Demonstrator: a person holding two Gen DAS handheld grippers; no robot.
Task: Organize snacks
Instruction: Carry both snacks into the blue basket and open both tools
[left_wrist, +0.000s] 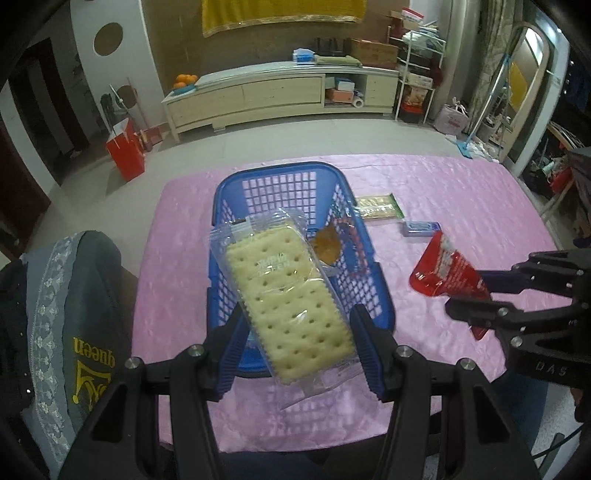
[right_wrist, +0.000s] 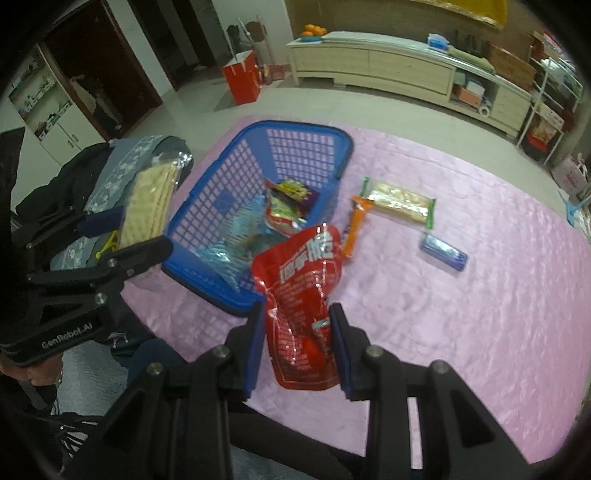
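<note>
Aloft — crackers (left_wrist: 291, 295), red pouch (right_wrist: 303, 295).

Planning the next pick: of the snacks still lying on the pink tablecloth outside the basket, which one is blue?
The small blue packet, lying farthest right, apart from the orange stick and the green-ended cracker pack.

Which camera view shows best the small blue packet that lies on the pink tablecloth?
The right wrist view shows the blue packet best: it lies whole and unhidden on the pink tablecloth, apart from the green-ended cracker pack. In the left wrist view, the red pouch covers one end of it, and it looks smaller.
</note>
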